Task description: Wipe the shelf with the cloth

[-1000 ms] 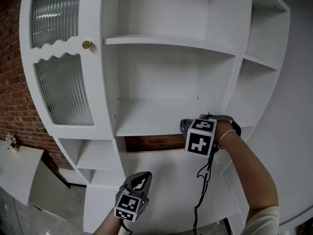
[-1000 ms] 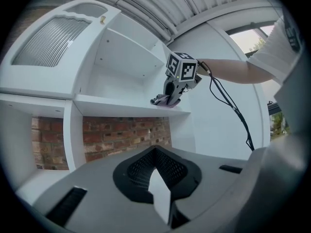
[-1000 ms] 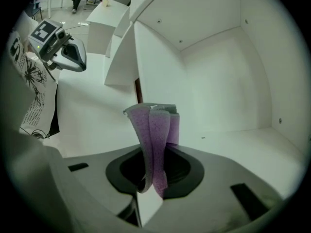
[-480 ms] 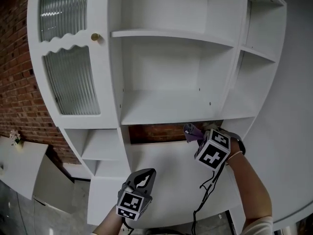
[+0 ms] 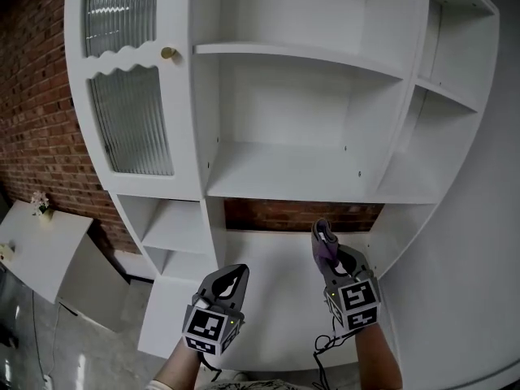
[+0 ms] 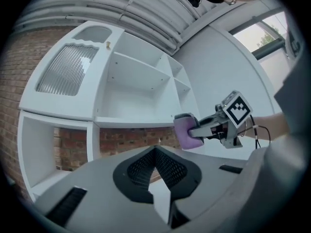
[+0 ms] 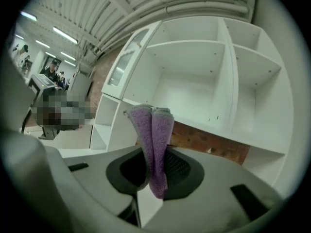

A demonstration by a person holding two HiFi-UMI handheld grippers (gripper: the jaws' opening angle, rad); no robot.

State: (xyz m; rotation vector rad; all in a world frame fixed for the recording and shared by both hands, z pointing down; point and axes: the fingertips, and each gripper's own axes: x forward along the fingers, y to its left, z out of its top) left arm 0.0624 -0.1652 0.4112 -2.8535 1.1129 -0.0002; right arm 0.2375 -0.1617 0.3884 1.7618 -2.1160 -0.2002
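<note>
White shelf [image 5: 284, 175] against a brick wall [image 5: 32, 128]; at its 6 o'clock the right gripper [image 5: 331, 258] pinches the purple cloth [image 5: 322, 239], off the shelf; left gripper [image 5: 229, 281] at 7 o'clock, jaws pressed together, empty

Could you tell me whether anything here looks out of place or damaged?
Nothing stands out. The white shelf unit looks intact and bare. The purple cloth is clamped in the right gripper, off the shelves; the left gripper is shut.

Industrial hall, ribbed ceiling [image 6: 121, 4], strip lights [image 7: 63, 33], brick wall [image 5: 32, 104], white shelf unit [image 5: 284, 173]
</note>
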